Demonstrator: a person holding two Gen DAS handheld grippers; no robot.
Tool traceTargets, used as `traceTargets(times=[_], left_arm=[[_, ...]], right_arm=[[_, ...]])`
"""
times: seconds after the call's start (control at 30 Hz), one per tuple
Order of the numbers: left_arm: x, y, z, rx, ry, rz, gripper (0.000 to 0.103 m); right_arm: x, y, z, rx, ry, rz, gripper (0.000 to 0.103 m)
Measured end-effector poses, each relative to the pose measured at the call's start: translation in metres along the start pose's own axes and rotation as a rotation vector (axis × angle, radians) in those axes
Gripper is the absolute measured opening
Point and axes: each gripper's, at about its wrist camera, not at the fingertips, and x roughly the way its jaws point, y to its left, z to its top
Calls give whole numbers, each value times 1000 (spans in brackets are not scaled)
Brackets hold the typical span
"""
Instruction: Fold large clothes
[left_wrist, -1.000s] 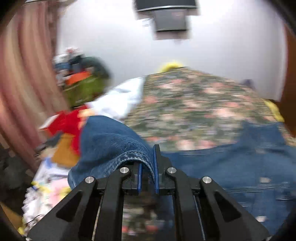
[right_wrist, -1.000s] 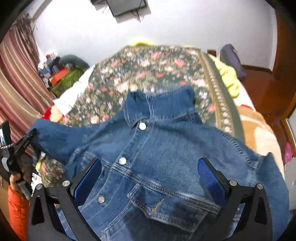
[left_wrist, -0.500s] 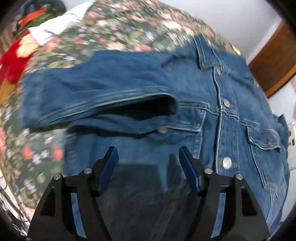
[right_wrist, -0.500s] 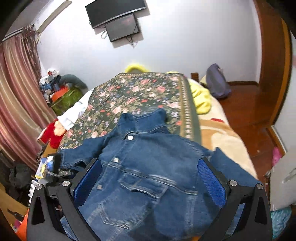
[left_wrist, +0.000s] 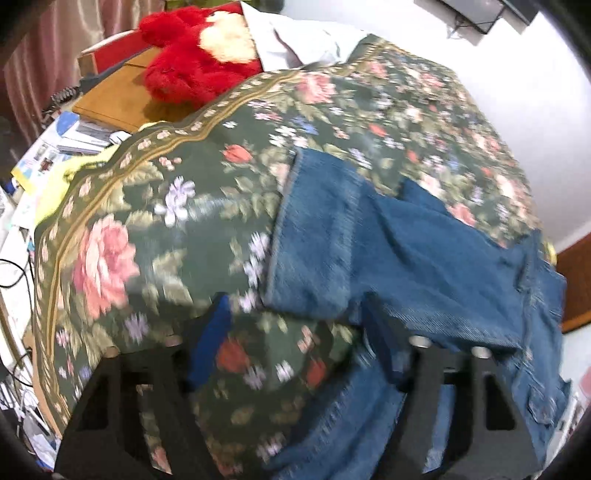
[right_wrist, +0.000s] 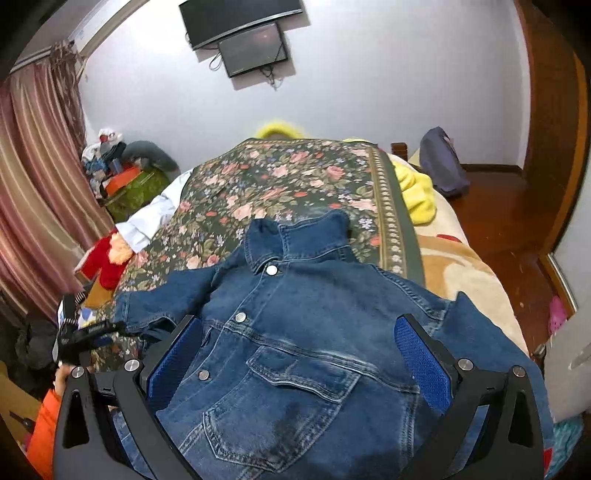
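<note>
Denim jacket (right_wrist: 317, 354): lay front-up on bedspread (right_wrist: 295, 177), unfolded (sleeves still out).
Left gripper (left_wrist: 295, 332): empty, jaws closing.
Right gripper (right_wrist: 299, 354): wide, empty.

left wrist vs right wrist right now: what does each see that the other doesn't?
Left wrist only: a close look at the sleeve cuff lying on the bedspread, papers beside the bed, and the left gripper from behind, its jaws closing with only bedspread between them.

Right wrist only: the jacket's collar, buttons and chest pocket, the yellow blanket, wooden floor, and the right gripper open above the jacket.

Both: the denim jacket, floral bedspread, red plush toy, curtain and wall screen.
</note>
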Motion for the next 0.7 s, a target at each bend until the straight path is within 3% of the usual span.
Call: traceTargets(times=[0.03,0.1,0.23,0.27,0.33,0.37,0.57,0.7], left_arm=[[0,-3,-2,11,-15,11,54],[5,-17,3,68,-36,35,32],[-3,-59,4,228,-104,147,21],[-13,-69,4,264,-136,145,19],[-35,-90,6,327,-218,92,15],[-57,-110,5,378,-283,48,3],[-132,-202,-2,525,-404,-150,3],[-154,-258,-21,618,-413,-247,3]], right_arm=[[3,2,-1,-7,3,-1,103],[10,7,-1,-25,15,-4,103],[22,7,-3,-25,40,-8,103],[23,6,-4,-22,43,-12,103],[23,3,-4,-17,40,-17,103],[23,1,-3,-16,39,-18,103],[13,-15,-3,24,9,-23,103],[-1,-28,-7,66,-4,-3,103]])
